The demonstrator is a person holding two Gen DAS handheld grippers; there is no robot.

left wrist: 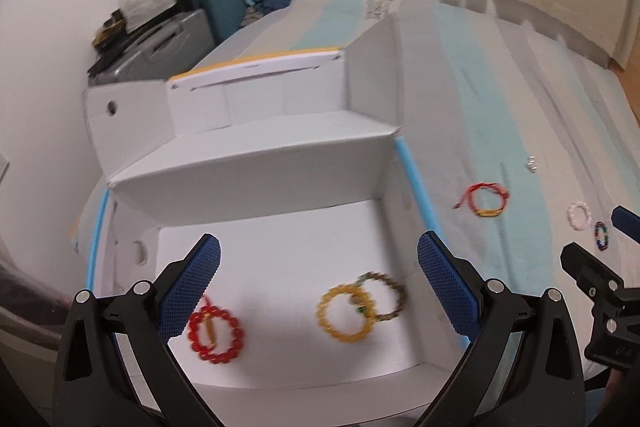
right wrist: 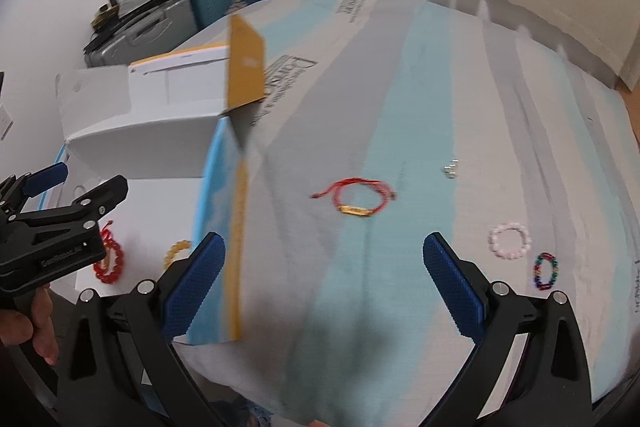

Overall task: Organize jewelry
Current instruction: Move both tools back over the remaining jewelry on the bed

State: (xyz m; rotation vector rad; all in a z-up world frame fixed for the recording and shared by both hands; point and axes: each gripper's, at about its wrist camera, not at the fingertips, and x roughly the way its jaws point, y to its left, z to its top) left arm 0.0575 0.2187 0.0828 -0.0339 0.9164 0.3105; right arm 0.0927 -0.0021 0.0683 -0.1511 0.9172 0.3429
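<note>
— Where are the bracelets?

— Three are in the white box [left wrist: 280, 163]. The red bead bracelet [left wrist: 216, 335] lies near the left side of the box floor. The yellow bead bracelet [left wrist: 346, 313] lies more to the right, and a brown bead bracelet [left wrist: 384, 297] overlaps it (the two rings cross each other).

— What is the left claw [left wrist: 318, 285] doing?

— It hangs over the box with its blue pads spread wide. Nothing is between them. It holds no bracelet.

— And the right claw [right wrist: 324, 283]?

— It is over the striped bed cover [right wrist: 400, 87], to the right of the box. Its pads are also wide apart, and it holds nothing.

— What is still on the cover?

— A red string bracelet [right wrist: 354, 197] with a gold bar lies far in front of the right claw. A pink bead bracelet [right wrist: 511, 239] lies to the right, and a many-colored bead bracelet [right wrist: 546, 270] sits just beside it, a bit nearer. Some tiny silver things [right wrist: 451, 169] lie farther off (too small to tell what they are).

— Can you see a person?

— A hand [right wrist: 32, 323] holds the left claw's grip at the left edge of the right camera's view.
</note>
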